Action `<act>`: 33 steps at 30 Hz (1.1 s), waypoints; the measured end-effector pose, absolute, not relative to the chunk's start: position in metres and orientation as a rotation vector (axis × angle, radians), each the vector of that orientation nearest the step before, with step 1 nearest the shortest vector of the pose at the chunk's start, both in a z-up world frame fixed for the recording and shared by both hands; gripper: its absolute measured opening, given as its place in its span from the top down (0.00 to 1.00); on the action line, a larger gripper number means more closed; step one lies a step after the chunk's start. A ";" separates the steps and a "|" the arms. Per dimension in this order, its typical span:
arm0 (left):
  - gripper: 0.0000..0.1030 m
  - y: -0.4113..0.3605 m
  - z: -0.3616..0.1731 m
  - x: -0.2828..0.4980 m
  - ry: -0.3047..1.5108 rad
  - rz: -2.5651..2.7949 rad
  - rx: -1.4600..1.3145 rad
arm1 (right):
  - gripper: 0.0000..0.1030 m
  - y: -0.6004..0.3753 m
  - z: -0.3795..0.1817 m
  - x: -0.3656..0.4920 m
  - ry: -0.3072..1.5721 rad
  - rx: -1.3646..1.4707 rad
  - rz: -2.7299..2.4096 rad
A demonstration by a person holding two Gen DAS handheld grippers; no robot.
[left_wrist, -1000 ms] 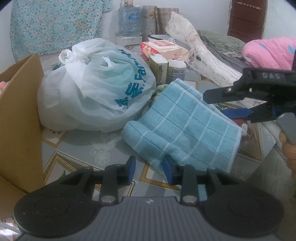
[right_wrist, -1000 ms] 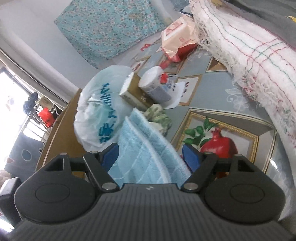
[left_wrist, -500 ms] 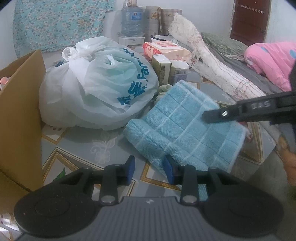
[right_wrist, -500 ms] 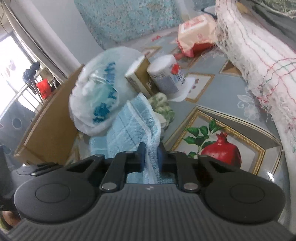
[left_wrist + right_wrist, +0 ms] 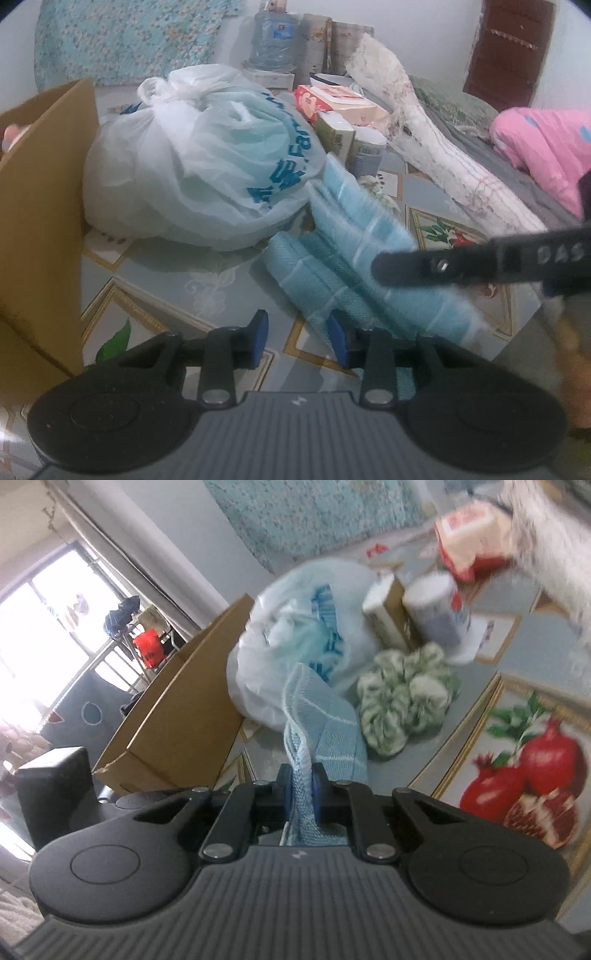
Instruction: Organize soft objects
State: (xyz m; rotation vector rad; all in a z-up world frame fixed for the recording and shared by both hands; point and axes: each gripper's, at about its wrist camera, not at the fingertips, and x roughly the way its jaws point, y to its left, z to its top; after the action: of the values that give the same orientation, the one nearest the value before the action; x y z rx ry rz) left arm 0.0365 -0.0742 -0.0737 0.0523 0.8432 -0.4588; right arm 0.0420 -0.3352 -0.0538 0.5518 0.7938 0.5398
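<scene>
Right tongs (image 5: 300,786), wide apart a second ago, now clamped on one blue towel (image 5: 325,720), towel lifted, left tongs (image 5: 297,338) parted around nothing, one white bag (image 5: 199,158), one cardboard box (image 5: 40,206)

My two handheld claws, black and blue

I am seeing each claw, left claw (image 5: 297,339) and right claw (image 5: 301,786), showing blue pads on black linkage arms, silver pivot screws, ribbed grey housing with round black discs; "DAS" lettering is marking one arm.

Bare floor (image 5: 177,280) betw. cardboard box (image 5: 40,206) & blue towel (image 5: 354,273) = open lane. White bag (image 5: 199,162) blocks beyond; green scrunchie (image 5: 406,698), cartons crowd behind towel.
</scene>
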 end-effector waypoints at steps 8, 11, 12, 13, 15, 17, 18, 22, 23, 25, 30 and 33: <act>0.60 -0.039 -0.073 0.053 0.924 -0.481 -0.191 | 0.82 -0.333 -0.085 0.052 0.882 0.719 0.576; 0.58 -0.034 -0.070 0.055 0.916 -0.488 -0.239 | 0.76 -0.339 -0.094 0.052 0.885 0.807 0.586; 0.57 -0.033 -0.069 0.055 0.911 -0.491 -0.241 | 0.72 -0.342 -0.097 0.053 0.887 0.847 0.590; 0.57 -0.033 -0.067 0.054 0.907 -0.493 -0.244 | 0.70 -0.345 -0.100 0.053 0.889 0.890 0.594; 0.55 -0.033 -0.063 0.053 0.896 -0.502 -0.252 | 0.63 -0.350 -0.105 0.054 0.887 0.969 0.602; 0.52 -0.032 -0.061 0.052 0.891 -0.514 -0.265 | 0.60 -0.356 -0.108 0.055 0.883 1.036 0.607; 0.50 -0.031 -0.060 0.051 0.889 -0.520 -0.274 | 0.58 -0.357 -0.109 0.055 0.881 1.061 0.609; 0.46 -0.026 -0.059 0.052 0.909 -0.568 -0.334 | 0.52 -0.360 -0.113 0.056 0.874 1.130 0.618; 0.45 -0.026 -0.060 0.052 0.914 -0.579 -0.346 | 0.49 -0.360 -0.114 0.057 0.876 1.148 0.619; 0.44 -0.027 -0.060 0.052 0.916 -0.591 -0.350 | 0.45 -0.360 -0.116 0.057 0.877 1.188 0.631; 0.42 -0.033 -0.060 0.051 0.904 -0.576 -0.326 | 0.29 -0.364 -0.114 0.055 0.876 1.239 0.657; 0.44 -0.039 -0.063 0.051 0.909 -0.552 -0.275 | 0.28 -0.363 -0.113 0.054 0.873 1.242 0.653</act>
State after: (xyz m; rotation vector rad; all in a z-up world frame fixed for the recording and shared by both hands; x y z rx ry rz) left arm 0.0509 -0.0394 -0.0633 -0.2751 0.9093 -0.5517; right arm 0.0537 -0.3634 -0.1127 1.2421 0.8734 0.6527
